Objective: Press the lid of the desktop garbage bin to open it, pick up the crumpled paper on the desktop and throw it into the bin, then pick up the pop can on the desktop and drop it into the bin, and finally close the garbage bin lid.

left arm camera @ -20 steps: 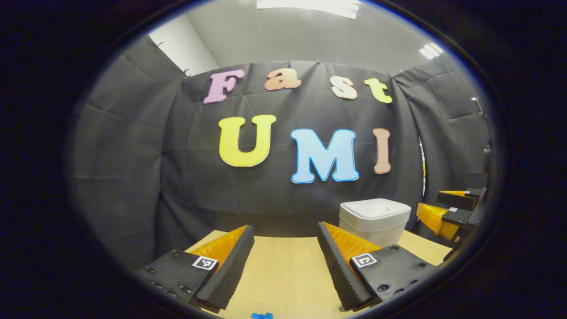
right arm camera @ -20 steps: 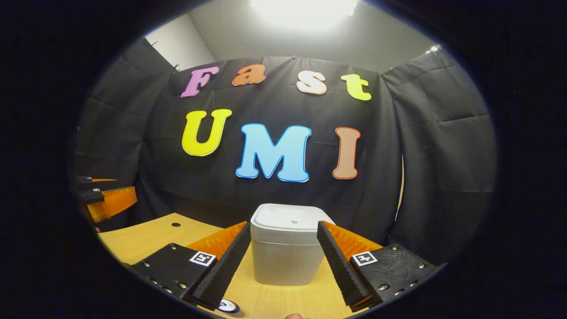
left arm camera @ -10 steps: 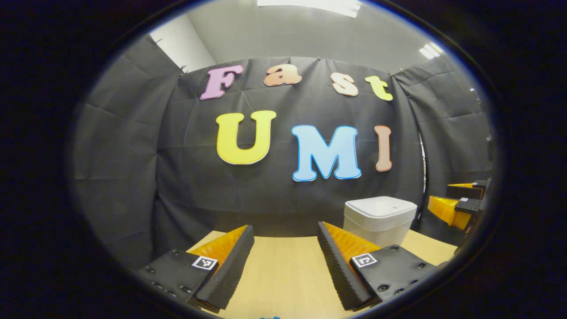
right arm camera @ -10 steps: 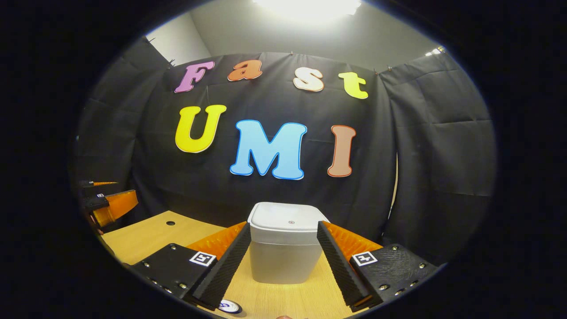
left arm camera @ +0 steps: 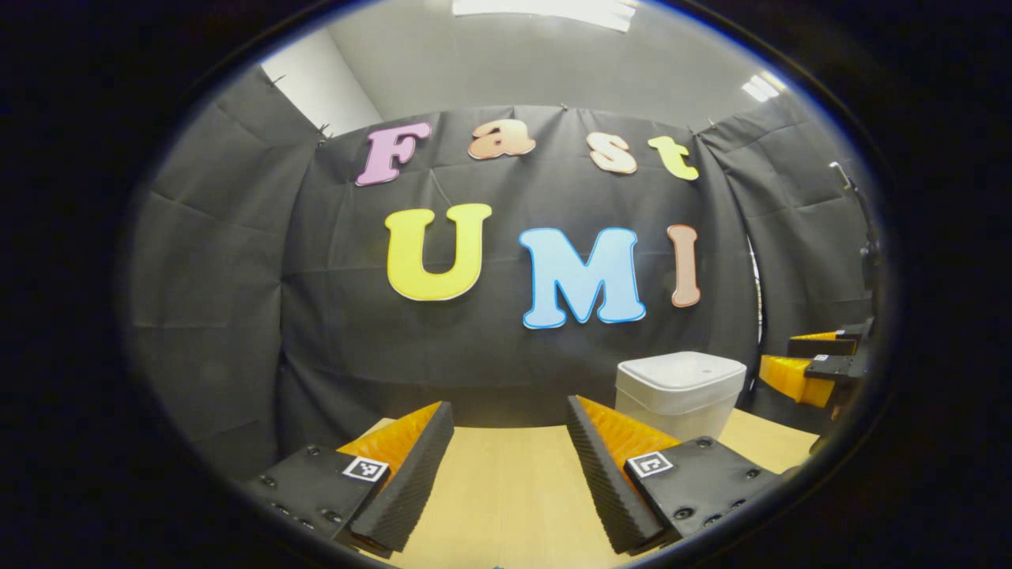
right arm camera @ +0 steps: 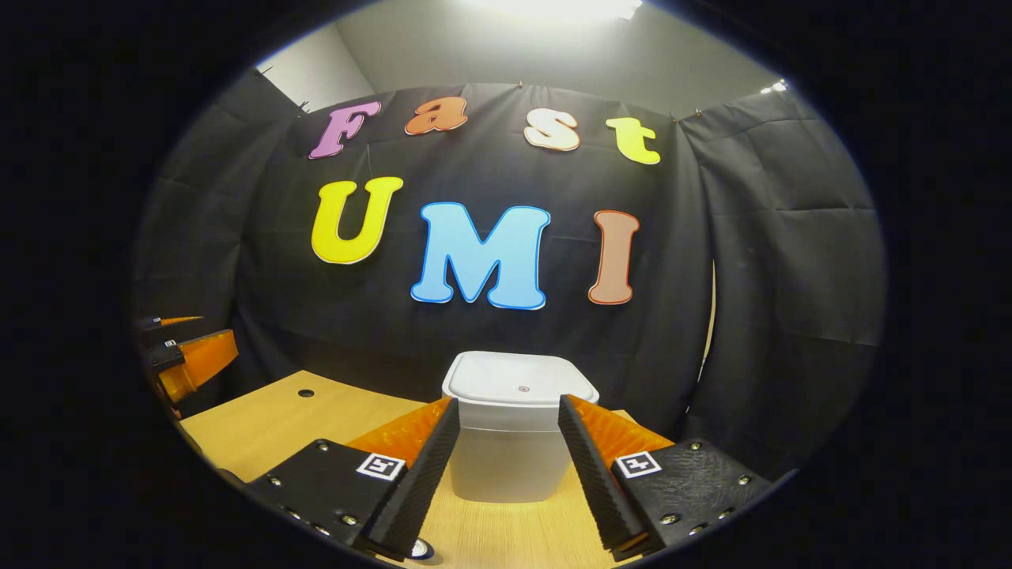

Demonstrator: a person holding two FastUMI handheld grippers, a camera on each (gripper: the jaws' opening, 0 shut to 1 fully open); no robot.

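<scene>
Bin [right arm camera: 518, 431] sits a touch closer and squarer in my right gripper view than half a second ago, its lid [right arm camera: 519, 385] down flat, framed between my right gripper's [right arm camera: 506, 466] fingers [right arm camera: 423, 466], which now stand a little nearer each other than they did — yet they are plainly apart and clamp nothing, with the bin standing on the desk [right arm camera: 261, 431] beyond their tips and not touching them as far as I can tell. At the bottom edge of that view a small round object [right arm camera: 421, 548] peeks out beside the near finger; I cannot tell what it is. A second ago a sliver of something showed at the bottom edge there, and I no longer see it. In my left gripper view little has shifted: the bin [left arm camera: 680, 393] stays at the right, standing on the desk [left arm camera: 506, 490] past the right-hand finger, lid closed, and the blue scrap that showed at the bottom edge a second ago has all but slipped out of sight. The left gripper [left arm camera: 510, 466] hangs over bare desk, its fingers [left arm camera: 415, 474] wide apart and holding nothing. Farther right in that view I see the right gripper [left arm camera: 806, 367] near the bin — and in the right gripper view the left gripper [right arm camera: 186, 359] shows at the far left, well apart from the bin. A small hole [right arm camera: 305, 393] marks the desk on that side.
</scene>
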